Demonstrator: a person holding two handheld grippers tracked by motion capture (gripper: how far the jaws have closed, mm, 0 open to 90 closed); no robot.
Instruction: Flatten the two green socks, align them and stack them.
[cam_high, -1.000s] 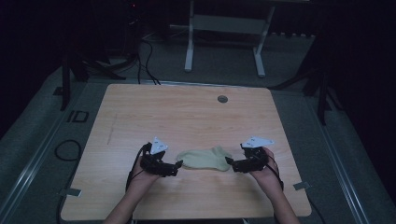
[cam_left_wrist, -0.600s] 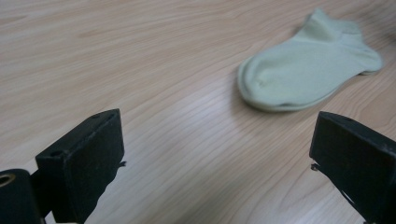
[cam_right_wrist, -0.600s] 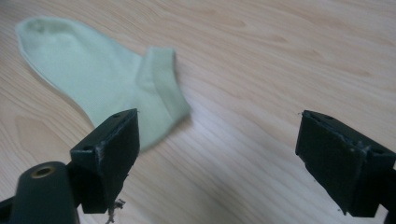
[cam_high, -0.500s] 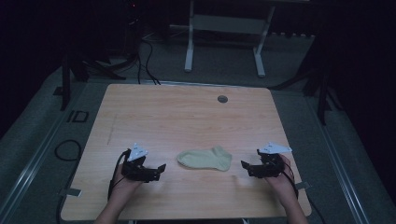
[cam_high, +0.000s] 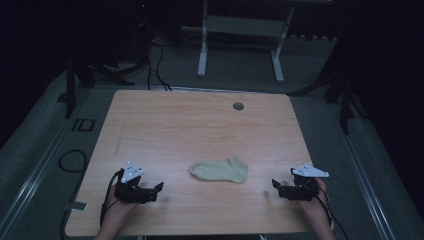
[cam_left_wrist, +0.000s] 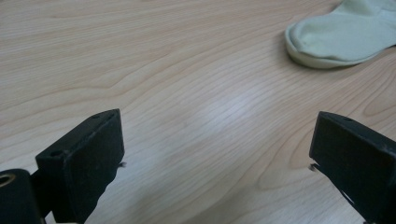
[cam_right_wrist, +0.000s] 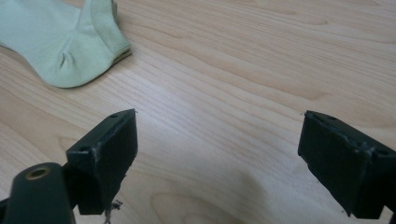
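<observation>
A pale yellow-green ankle sock (cam_high: 220, 170) lies flat near the front middle of the wooden table (cam_high: 200, 125). Its toe end (cam_left_wrist: 336, 39) is at the upper right of the left gripper view, and its heel and cuff (cam_right_wrist: 65, 42) are at the upper left of the right gripper view. My left gripper (cam_high: 156, 191) rests open at the front left, apart from the sock, with bare wood between its jaws. At the front right my right gripper (cam_high: 276, 187) is open too, holding nothing, pointing toward the sock.
A round cable hole (cam_high: 238, 106) sits near the table's far edge. Beyond the table stands a white metal frame (cam_high: 240, 40) on dark floor. Cables (cam_high: 72, 160) lie on the floor at the left.
Both grippers let go of the sock and drew outward and toward the front edge. The sock now lies flat by itself.
</observation>
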